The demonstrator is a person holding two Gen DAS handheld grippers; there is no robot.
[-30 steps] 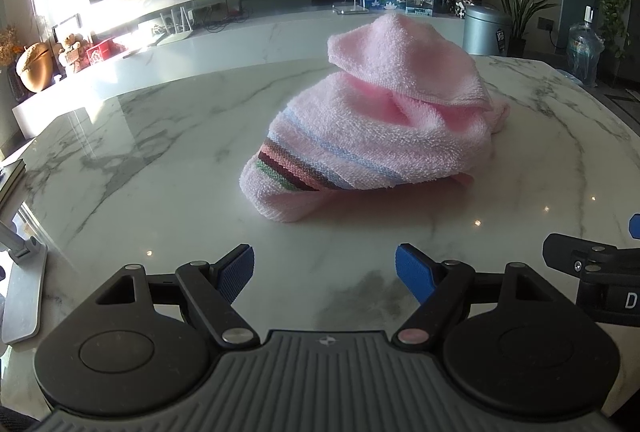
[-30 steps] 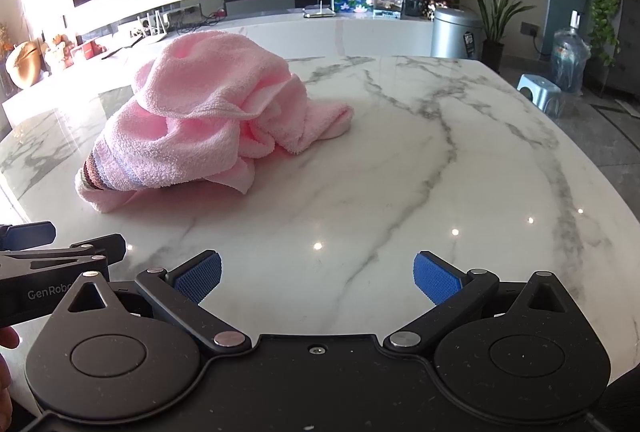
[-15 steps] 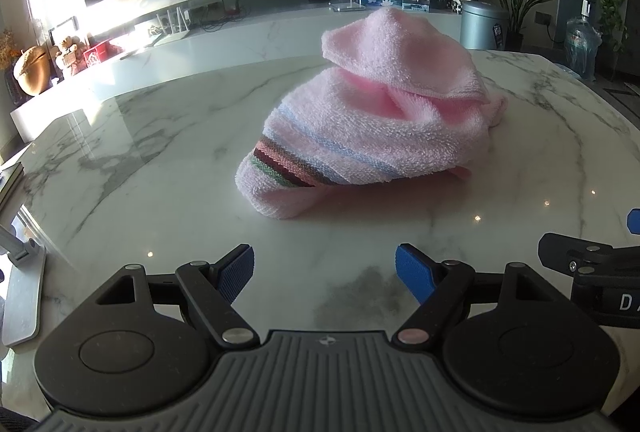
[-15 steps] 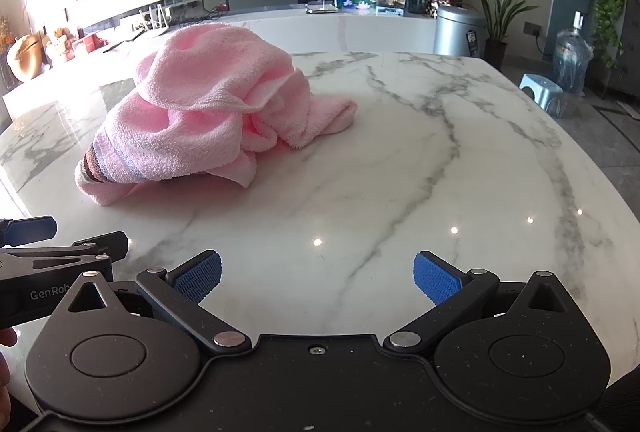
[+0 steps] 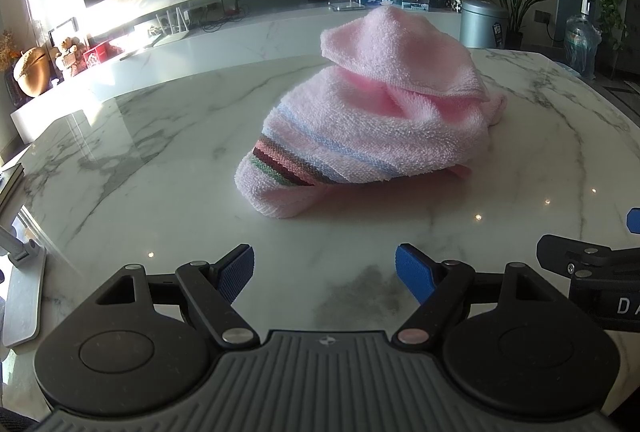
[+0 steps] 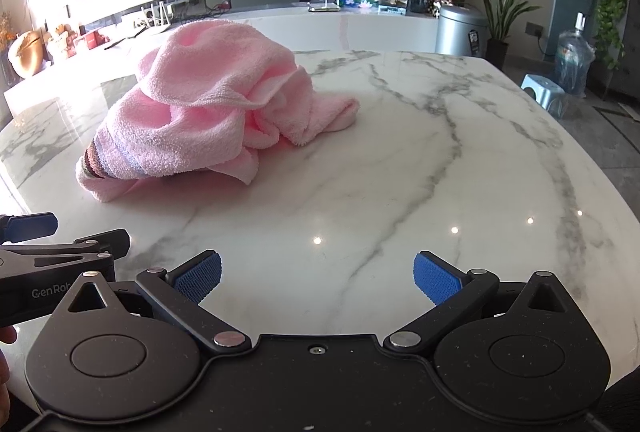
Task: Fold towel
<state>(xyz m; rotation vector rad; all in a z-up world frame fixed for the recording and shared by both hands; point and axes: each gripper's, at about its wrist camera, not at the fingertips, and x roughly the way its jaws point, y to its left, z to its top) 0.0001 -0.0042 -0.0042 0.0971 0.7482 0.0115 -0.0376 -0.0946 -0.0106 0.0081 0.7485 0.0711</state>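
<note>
Resting in a crumpled heap on the marble table (image 5: 132, 167), the pink towel (image 5: 372, 119) lies unfolded, its striped band facing the near edge and one loose end trailing toward the far right side. The left gripper (image 5: 325, 270) hovers above the table short of the towel, its blue-padded fingers (image 5: 237, 272) spread apart and holding nothing. The right gripper (image 6: 316, 278) sits alongside, jaws likewise spread wide and unloaded, with the towel ahead and to its left, not touching.
</note>
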